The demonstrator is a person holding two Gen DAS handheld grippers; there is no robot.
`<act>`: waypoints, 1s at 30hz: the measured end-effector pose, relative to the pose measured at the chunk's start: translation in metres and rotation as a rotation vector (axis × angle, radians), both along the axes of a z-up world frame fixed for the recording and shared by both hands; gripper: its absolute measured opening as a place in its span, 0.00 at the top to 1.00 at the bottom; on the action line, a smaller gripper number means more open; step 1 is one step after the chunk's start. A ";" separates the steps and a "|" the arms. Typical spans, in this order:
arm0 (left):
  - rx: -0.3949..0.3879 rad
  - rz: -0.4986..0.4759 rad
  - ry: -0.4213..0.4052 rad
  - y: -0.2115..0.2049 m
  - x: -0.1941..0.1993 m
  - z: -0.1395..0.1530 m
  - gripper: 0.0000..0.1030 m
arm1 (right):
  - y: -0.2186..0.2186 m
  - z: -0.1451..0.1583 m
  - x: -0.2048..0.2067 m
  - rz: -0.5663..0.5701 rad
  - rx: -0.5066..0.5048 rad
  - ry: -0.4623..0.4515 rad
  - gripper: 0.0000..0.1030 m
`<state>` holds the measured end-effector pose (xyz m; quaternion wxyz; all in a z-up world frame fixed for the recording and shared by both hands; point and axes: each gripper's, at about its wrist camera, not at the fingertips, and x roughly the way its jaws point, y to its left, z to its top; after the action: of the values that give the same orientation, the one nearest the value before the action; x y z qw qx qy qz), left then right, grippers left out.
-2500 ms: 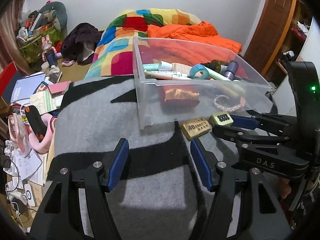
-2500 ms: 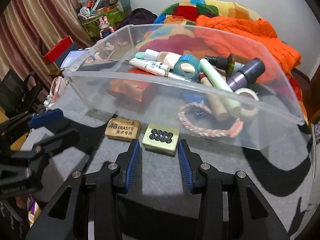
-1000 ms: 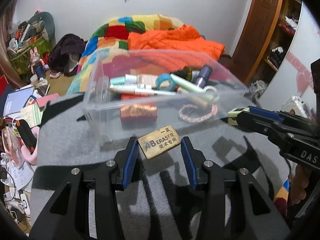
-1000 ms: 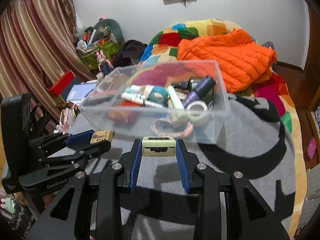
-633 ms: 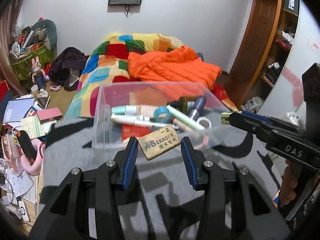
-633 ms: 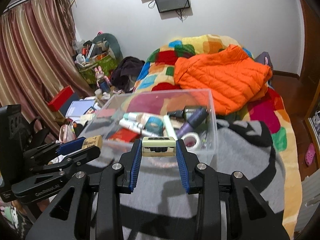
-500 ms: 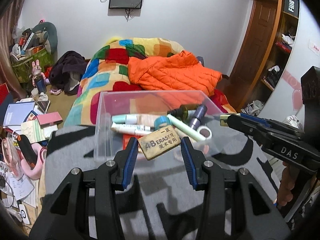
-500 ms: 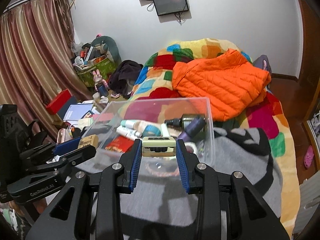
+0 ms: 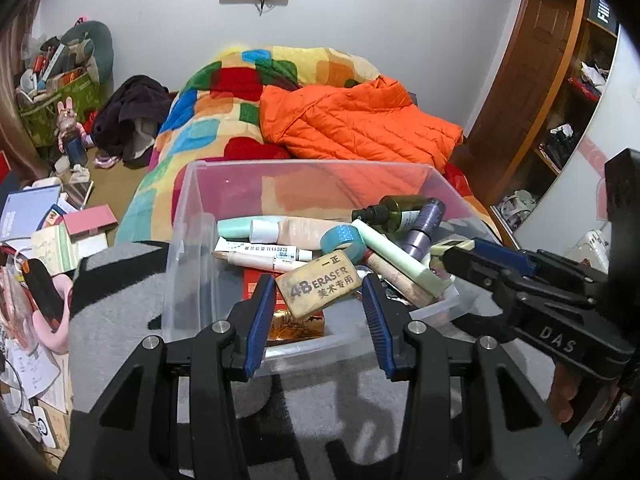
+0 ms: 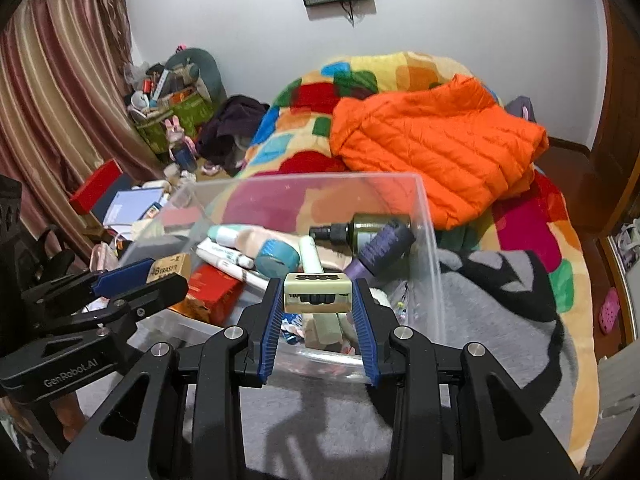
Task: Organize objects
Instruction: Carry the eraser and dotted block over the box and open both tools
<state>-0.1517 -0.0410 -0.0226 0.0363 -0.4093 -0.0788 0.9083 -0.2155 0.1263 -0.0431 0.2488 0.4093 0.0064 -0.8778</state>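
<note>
Both lifted over the bin [image 9: 192, 240]: left gripper [image 9: 318, 312] clamps eraser [image 9: 320, 286], right gripper [image 10: 318, 320] tile [image 10: 318, 298].

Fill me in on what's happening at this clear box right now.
A person holds a gripper in each hand over the clear plastic storage box of pens, tubes and bottles, which sits on a grey and black blanket. The left gripper is clamped on a tan rectangular eraser printed 4B ERASER. The right gripper is clamped on a pale green block with black dots. Both items hang above the box's open top, not yet released.
</note>
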 end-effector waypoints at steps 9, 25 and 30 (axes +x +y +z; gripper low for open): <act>-0.016 -0.016 0.002 0.006 -0.001 -0.002 0.56 | -0.007 -0.005 -0.001 0.028 0.020 -0.013 0.70; -0.068 -0.007 0.145 0.014 0.050 0.042 0.41 | 0.017 0.042 0.041 0.053 -0.035 0.101 0.70; -0.079 -0.006 0.173 0.018 0.069 0.049 0.28 | 0.025 0.047 0.058 0.045 -0.030 0.138 0.62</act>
<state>-0.0824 -0.0234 0.0264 0.0294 -0.3304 -0.0385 0.9426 -0.1572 0.1510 0.0039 0.2737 0.3436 0.0195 -0.8981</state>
